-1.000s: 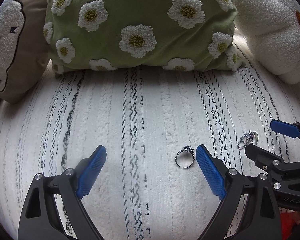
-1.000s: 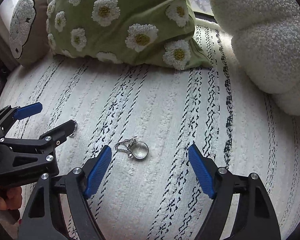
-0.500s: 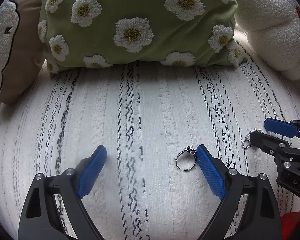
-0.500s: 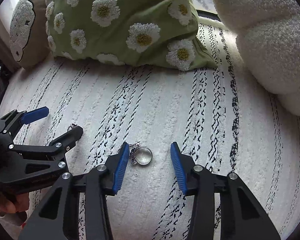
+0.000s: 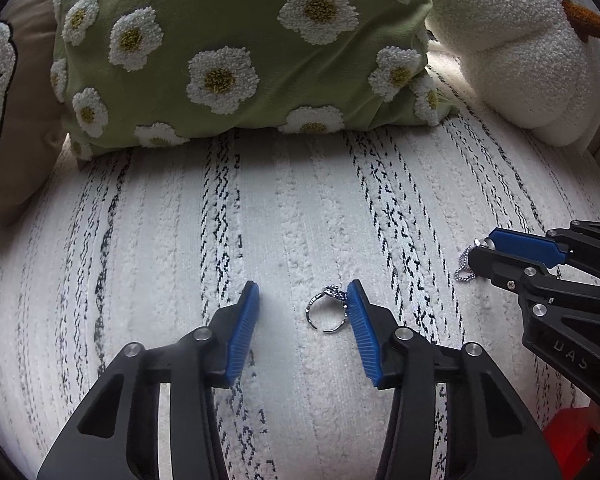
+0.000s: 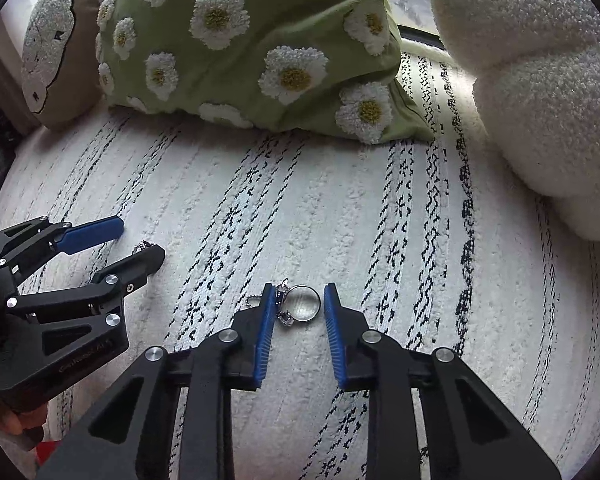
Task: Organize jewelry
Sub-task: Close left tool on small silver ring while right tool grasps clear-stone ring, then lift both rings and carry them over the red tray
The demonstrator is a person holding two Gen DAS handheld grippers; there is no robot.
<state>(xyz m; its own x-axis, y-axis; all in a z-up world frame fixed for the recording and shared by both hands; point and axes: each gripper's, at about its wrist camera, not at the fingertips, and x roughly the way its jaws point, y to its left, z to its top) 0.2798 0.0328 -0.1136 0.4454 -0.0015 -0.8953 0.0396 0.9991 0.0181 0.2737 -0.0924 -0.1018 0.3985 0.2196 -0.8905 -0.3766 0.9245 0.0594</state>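
A silver open-band ring [image 5: 327, 311] lies on the white, black-flecked bed cover. My left gripper [image 5: 303, 300] is open around it; the ring lies close against the right blue pad [image 5: 362, 332]. A second ring with a round clear stone and a short chain [image 6: 303, 305] lies between the blue pads of my right gripper [image 6: 295, 298], which is narrowly open, with the left pad touching the chain side. The right gripper also shows in the left wrist view [image 5: 485, 251], with the chain [image 5: 465, 266] hanging by its tips. The left gripper shows in the right wrist view [image 6: 138, 240].
A green pillow with white daisies [image 5: 240, 48] lies at the back, a beige pillow [image 5: 8, 92] at far left and a white fluffy flower cushion [image 5: 512, 40] at right. The striped cover [image 5: 300, 208] stretches between pillows and grippers.
Both grippers have narrowed around their rings. The left one closed from wide open to about half. The right one closed to a small gap around the stone ring.
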